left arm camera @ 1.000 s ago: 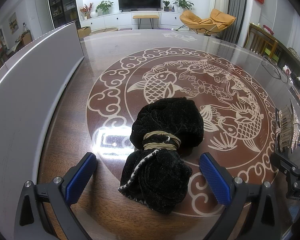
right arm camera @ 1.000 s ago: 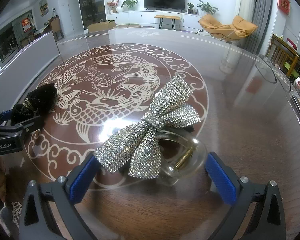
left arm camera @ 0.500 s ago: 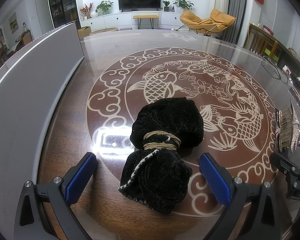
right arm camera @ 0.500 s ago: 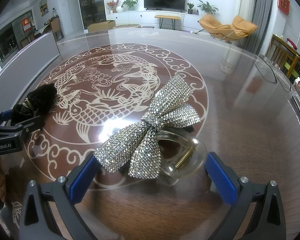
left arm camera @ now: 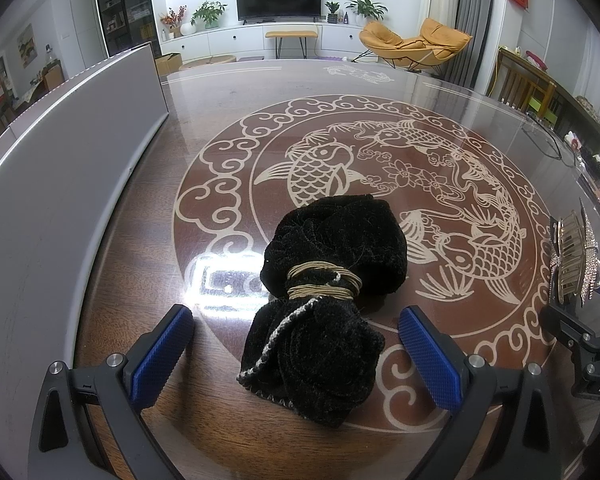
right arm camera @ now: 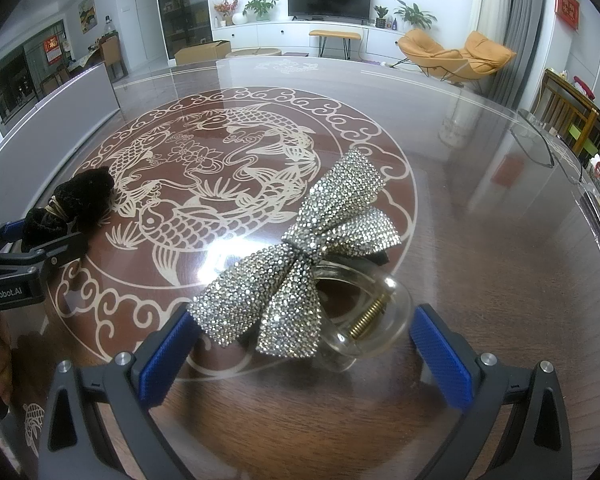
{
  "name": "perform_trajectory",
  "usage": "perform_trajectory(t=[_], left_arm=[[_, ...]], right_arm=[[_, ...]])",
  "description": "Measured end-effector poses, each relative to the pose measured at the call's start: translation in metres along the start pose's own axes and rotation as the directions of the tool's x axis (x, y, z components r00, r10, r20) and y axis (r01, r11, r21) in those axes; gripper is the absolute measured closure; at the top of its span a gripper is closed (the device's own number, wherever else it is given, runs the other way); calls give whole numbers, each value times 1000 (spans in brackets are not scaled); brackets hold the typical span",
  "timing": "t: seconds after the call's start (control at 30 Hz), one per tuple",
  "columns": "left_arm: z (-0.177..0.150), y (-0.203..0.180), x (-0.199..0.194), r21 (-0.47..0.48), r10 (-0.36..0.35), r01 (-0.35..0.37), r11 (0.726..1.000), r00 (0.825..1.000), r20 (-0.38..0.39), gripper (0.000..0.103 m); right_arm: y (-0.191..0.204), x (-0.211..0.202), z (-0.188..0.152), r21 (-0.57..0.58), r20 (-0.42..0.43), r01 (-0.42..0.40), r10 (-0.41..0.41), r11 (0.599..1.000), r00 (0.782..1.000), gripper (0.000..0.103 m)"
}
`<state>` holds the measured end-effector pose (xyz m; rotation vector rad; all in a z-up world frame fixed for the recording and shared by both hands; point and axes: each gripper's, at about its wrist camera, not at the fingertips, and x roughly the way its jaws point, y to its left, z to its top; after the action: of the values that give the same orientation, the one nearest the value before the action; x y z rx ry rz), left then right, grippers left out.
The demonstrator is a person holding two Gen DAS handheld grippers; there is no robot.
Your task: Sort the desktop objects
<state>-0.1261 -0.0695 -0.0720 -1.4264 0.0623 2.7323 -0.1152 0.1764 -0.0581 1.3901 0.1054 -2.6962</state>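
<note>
black scrunchie (left arm camera: 328,300) lies between wide-spread left fingers (left arm camera: 160,354); rhinestone bow clip (right arm camera: 300,264) between wide-spread right fingers (right arm camera: 440,354), ungripped.

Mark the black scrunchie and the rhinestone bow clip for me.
black scrunchie (left arm camera: 332,240): left wrist view, on its upper velvet lobe.
rhinestone bow clip (right arm camera: 300,254): right wrist view, on the bow's centre knot.

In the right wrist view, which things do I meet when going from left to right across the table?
Left hand-held gripper → black scrunchie → rhinestone bow hair clip → glasses.
</note>
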Motion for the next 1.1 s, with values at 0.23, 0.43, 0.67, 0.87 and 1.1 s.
perform_trajectory(t=[0.23,0.43,0.67,0.87,1.1], left_arm=[[0,0,0,0,0,0,1000,1000,0,0],[0,0,1,0,0,0,1000,1000,0,0],[0,0,1,0,0,0,1000,1000,0,0],[5,-2,-1,26,-20,20,999,1000,-24,0],[18,-14,3,81,-53,58,995,996,-67,0]], right_arm=[[0,1,0,0,0,0,0,1000,1000,0],[0,1,0,0,0,0,0,1000,1000,0],[0,0,0,0,0,0,0,1000,1000,0],[0,0,0,1,0,1,-1,1000,1000,0],[1,0,0,1,0,1,-1,1000,1000,0]])
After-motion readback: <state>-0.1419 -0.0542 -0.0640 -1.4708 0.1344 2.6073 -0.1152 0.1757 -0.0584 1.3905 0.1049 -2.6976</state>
